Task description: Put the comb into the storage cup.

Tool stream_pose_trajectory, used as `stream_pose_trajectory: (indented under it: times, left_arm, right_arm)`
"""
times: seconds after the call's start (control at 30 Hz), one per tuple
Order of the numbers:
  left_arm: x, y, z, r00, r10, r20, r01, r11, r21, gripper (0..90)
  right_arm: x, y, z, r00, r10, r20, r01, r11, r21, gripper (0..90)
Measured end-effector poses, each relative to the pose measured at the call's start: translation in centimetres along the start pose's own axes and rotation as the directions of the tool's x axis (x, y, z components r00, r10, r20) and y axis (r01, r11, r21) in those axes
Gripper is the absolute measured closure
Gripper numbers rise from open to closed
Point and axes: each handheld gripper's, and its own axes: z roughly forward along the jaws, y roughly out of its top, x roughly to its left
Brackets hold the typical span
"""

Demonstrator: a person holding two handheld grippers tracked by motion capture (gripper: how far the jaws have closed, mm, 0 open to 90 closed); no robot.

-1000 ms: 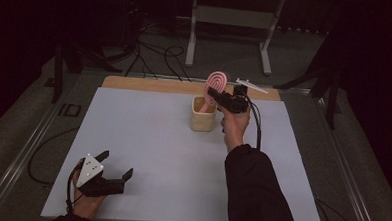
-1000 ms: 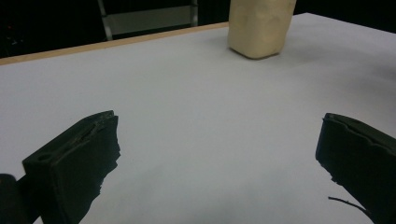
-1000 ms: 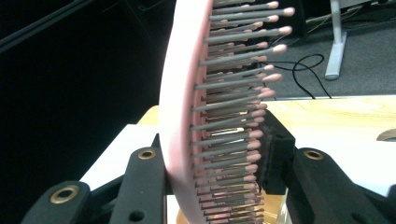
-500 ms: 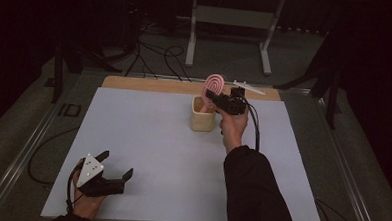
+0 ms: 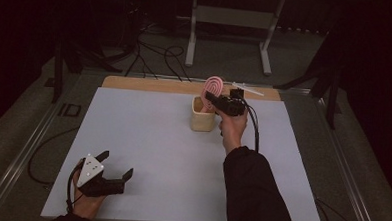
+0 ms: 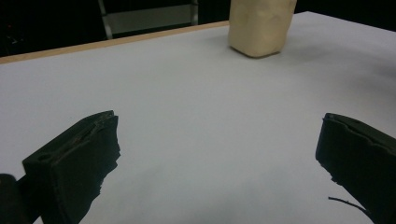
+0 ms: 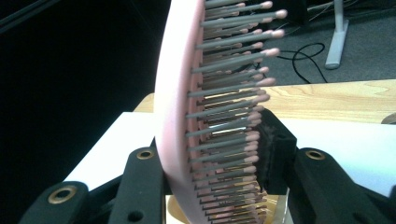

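A pink oval hairbrush [image 5: 213, 87] with grey, pink-tipped bristles [image 7: 233, 116] is held upright over a beige cup [image 5: 202, 122] at the table's far middle. My right gripper [image 5: 212, 98] is shut on the brush head, one jaw on its smooth back and the other against the bristles [image 7: 210, 154]. At the near left of the table my left gripper [image 5: 116, 163] rests low, open, with nothing between its jaws [image 6: 218, 123]. The beige cup [image 6: 259, 25] shows far ahead of it.
A white sheet [image 5: 147, 138] covers the table, with a wooden strip [image 5: 150, 83] along its far edge. Beyond the table stand a metal frame [image 5: 228, 17] and loose cables [image 5: 156, 53] on the dark floor. A dark sleeve [image 5: 253, 193] comes in at bottom right.
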Motion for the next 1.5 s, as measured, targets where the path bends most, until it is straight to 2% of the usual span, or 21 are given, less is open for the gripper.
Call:
stream_pose_trajectory:
  times: [0.17, 0.57, 0.87, 1.07, 1.27, 1.5]
  left_arm:
    - [0.0, 0.0, 0.0, 1.0000, 0.001, 0.000, -0.001, 1.0000, 0.000, 0.1]
    - [0.0, 0.0, 0.0, 1.0000, 0.000, 0.000, 0.000, 1.0000, 0.002, 0.1]
    - [0.0, 0.0, 0.0, 1.0000, 0.000, 0.000, 0.000, 1.0000, 0.002, 0.1]
    - [-0.1, 0.0, 0.0, 1.0000, 0.002, 0.000, -0.002, 1.0000, 0.001, 0.1]
    - [-0.1, 0.0, 0.0, 1.0000, 0.001, -0.001, -0.001, 1.0000, 0.002, 0.1]
    - [-0.1, 0.0, 0.0, 1.0000, 0.000, -0.001, 0.000, 1.0000, 0.002, 0.1]
  right_arm:
    - [0.1, 0.0, 0.1, 1.0000, -0.006, -0.005, 0.006, 1.000, 0.000, 60.1]
    - [0.1, 0.1, 0.4, 0.9998, 0.016, -0.008, -0.016, 1.000, -0.006, 59.4]
    - [-0.6, 0.3, 0.2, 0.9990, 0.009, 0.044, -0.009, 1.000, -0.011, 59.8]
    - [-0.7, 0.3, 0.0, 0.9977, -0.021, 0.064, 0.021, 1.000, -0.005, 55.5]
    - [-0.7, 0.2, -0.1, 0.9901, -0.087, 0.111, 0.085, 0.996, 0.021, 46.5]
    - [-1.0, 0.0, -0.5, 0.9893, -0.099, 0.108, 0.095, 0.995, 0.035, 40.3]
